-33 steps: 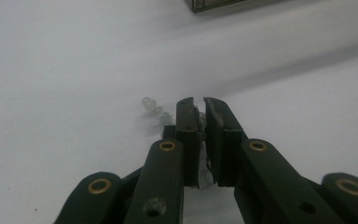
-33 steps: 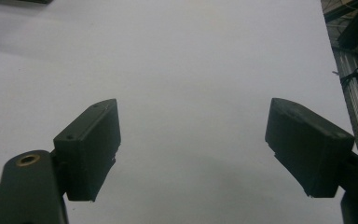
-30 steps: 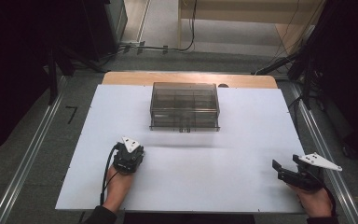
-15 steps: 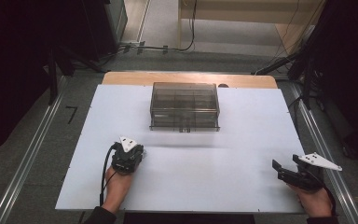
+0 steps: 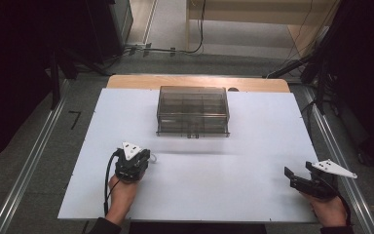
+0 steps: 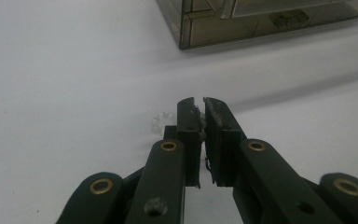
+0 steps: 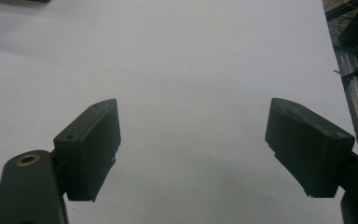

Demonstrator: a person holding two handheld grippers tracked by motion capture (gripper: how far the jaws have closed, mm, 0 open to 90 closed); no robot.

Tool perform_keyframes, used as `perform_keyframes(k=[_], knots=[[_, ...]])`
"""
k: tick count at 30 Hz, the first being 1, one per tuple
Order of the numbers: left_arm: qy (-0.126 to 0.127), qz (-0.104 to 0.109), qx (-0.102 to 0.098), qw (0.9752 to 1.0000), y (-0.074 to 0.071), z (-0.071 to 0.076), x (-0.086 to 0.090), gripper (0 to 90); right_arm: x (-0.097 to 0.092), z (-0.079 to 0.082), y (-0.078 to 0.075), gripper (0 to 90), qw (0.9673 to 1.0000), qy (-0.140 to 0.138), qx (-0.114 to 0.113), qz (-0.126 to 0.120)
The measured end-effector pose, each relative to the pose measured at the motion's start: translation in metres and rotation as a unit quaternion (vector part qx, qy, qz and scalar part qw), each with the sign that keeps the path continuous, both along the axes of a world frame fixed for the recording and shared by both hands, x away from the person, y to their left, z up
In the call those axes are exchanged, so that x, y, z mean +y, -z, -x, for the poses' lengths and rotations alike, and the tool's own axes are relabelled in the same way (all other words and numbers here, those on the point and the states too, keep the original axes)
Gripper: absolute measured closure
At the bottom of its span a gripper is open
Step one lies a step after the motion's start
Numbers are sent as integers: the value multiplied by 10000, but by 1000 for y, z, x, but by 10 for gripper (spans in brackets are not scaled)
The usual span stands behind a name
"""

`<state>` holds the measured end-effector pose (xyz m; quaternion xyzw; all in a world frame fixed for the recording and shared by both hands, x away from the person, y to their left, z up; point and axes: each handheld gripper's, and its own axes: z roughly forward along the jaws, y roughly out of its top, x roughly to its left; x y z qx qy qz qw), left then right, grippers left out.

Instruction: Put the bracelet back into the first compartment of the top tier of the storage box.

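My left gripper [image 6: 200,105] has its 2 jaws pressed together on what I take to be a small clear bead [image 6: 161,120], which peeks out just left of the tips, low over the table [image 5: 253,136]. The right gripper [image 7: 191,140] waits spread and empty, I judge so it stays clear. Ahead of the left tips stands the drawer box [image 5: 193,111], likely where the bead goes.

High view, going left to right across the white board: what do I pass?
Left tongs → small clear thing beside their tips → smoky clear drawer box, farther back → right tongs, near the white board's right edge.
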<state>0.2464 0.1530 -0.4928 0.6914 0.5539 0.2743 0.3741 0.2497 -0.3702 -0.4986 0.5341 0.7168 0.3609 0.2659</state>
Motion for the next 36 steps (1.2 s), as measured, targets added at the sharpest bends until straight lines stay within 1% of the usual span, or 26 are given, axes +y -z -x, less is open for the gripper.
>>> perform_keyframes(k=[10, 19, 28, 36], knots=[[-23, 85, -202, 9998, -8, 1, 0, 848, 1, 0, 0, 167, 10000, 6, 24, 7], [-69, 161, -298, 9994, -16, 2, 1, 849, 1, -1, 1, 167, 10000, 7, 23, 12], [-78, 234, -504, 9984, -26, 2, -1, 849, 1, -1, 1, 167, 10000, 5, 23, 15], [-76, 296, -632, 9975, -34, 1, -2, 849, 1, -1, 1, 166, 10000, -3, 24, 9]])
